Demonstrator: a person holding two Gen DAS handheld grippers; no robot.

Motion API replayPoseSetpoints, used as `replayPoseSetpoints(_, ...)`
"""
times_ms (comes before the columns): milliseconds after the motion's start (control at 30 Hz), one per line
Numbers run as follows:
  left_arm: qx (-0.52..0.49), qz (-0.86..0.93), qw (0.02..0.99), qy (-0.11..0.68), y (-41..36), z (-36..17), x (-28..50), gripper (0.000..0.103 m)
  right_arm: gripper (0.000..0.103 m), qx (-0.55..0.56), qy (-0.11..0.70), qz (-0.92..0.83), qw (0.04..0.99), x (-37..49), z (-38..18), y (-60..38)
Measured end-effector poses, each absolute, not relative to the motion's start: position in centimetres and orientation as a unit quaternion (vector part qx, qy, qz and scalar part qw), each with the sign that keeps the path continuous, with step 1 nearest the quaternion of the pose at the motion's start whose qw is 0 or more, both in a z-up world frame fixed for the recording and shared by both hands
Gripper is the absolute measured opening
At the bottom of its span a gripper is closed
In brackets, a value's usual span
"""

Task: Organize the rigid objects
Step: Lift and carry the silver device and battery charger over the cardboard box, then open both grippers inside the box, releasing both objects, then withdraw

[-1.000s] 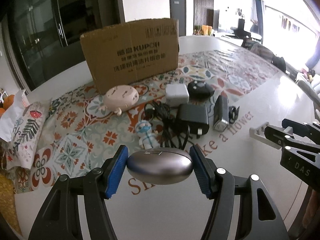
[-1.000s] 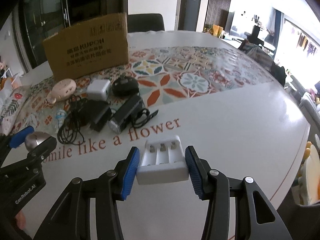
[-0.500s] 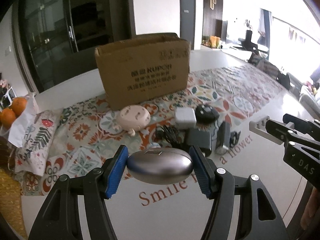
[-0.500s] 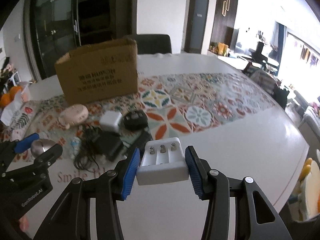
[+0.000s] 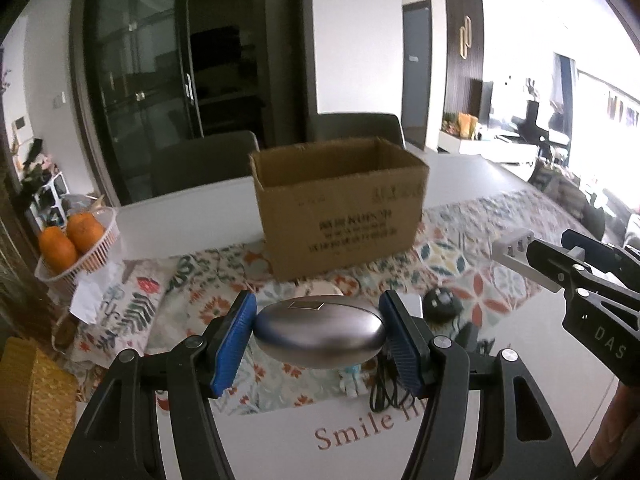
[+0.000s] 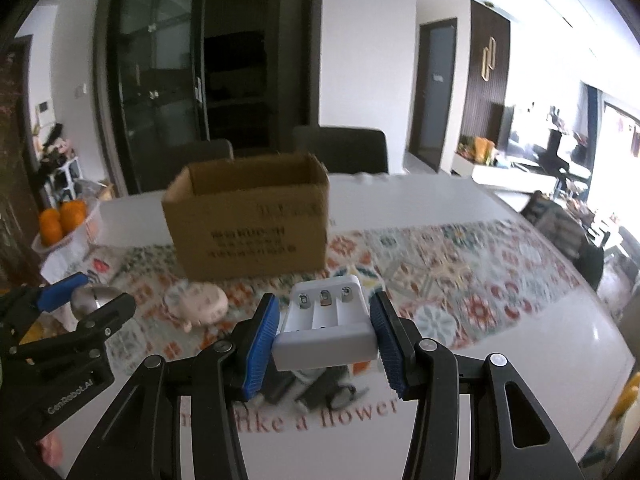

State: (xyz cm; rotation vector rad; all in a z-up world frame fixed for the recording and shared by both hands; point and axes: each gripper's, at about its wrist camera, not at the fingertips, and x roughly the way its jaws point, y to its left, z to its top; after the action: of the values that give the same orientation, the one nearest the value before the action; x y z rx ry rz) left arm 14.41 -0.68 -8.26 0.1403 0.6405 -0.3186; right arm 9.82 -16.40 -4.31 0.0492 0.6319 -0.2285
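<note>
Now both loads hang above the tabletop [image 5: 520, 420], the left claw [image 5: 318, 338] pinching a smooth silver metal oval [image 5: 320, 338] and the right claw [image 6: 324, 330] a white plastic battery charger [image 6: 326, 330], so each should clear the open brown cardboard box's [image 5: 340, 208] rim before letting go.

Window glare right, motion blur on tablecloth [image 6: 460, 264], fisheye-warped edges.
</note>
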Motion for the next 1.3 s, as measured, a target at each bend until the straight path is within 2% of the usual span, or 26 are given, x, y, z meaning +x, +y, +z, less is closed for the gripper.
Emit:
replayPoseSetpoints(400, 0.033, -0.139, 0.944, 0.296, -1.2, -5.5, 17.0, 0.063, 0.048, 0.011, 0.254, -0.065, 0.965, 12.7, -0.8, -16.6)
replayPoseSetpoints(1100, 0.032, -0.127, 0.958, 0.256, -2.9, -1.3, 25.1, 0.063, 0.048, 0.044, 0.227, -0.012, 0.973, 21.4, 1.9, -18.9)
replayPoseSetpoints(1133, 0.033, -0.127, 0.957, 0.258, -3.0, -1.3, 25.4, 0.063, 0.045, 0.043, 0.229, -0.013, 0.972, 21.9, 2.0, -19.1)
replayPoseSetpoints(1167, 0.033, -0.126, 0.957, 0.26, -3.2, -1.2, 25.9, 0.063, 0.033, 0.044, 0.23, -0.012, 0.972, 22.2, 2.1, -19.3)
replayPoseSetpoints(1300, 0.033, -0.137, 0.948, 0.287, -4.4, -1.4, 29.7, 0.063, 0.027, 0.036, 0.226, -0.007, 0.973, 24.9, 1.9, -19.6)
